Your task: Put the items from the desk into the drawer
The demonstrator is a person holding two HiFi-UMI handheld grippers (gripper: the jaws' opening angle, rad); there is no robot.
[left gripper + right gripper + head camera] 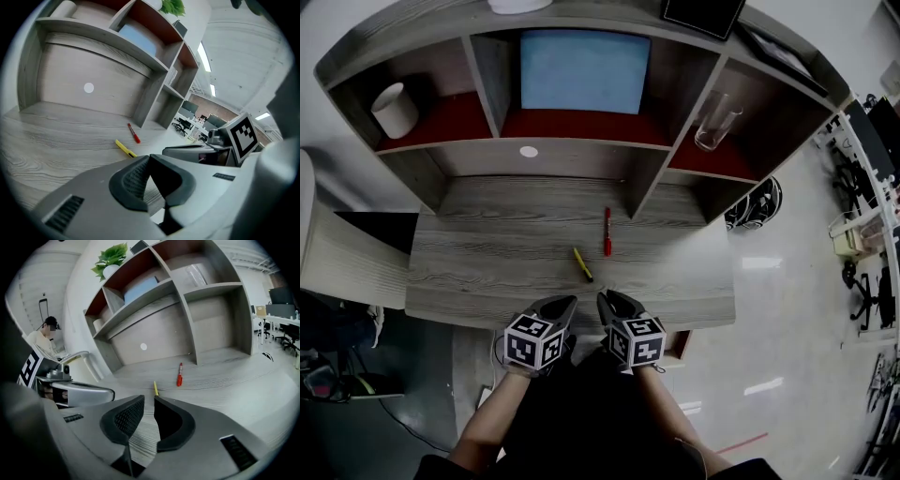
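Note:
A red marker (607, 232) lies on the grey wood desk (487, 253) near its middle, pointing away from me. A yellow pen (582, 263) rests slanted just in front of it and to the left. Both also show in the left gripper view, the marker (133, 133) beyond the pen (124, 148), and in the right gripper view, marker (179, 375) and pen (155, 388). My left gripper (570, 302) and right gripper (603, 298) hover side by side at the desk's front edge, short of the pen. Both are shut with nothing between the pads. No open drawer shows.
A shelf unit stands on the desk's back. It holds a white cup (394, 110) at left, a blue panel (584, 70) in the middle and a clear glass (715, 120) at right. A pale chair (347, 253) stands left of the desk. A wood-coloured piece (680, 343) shows under the front edge at right.

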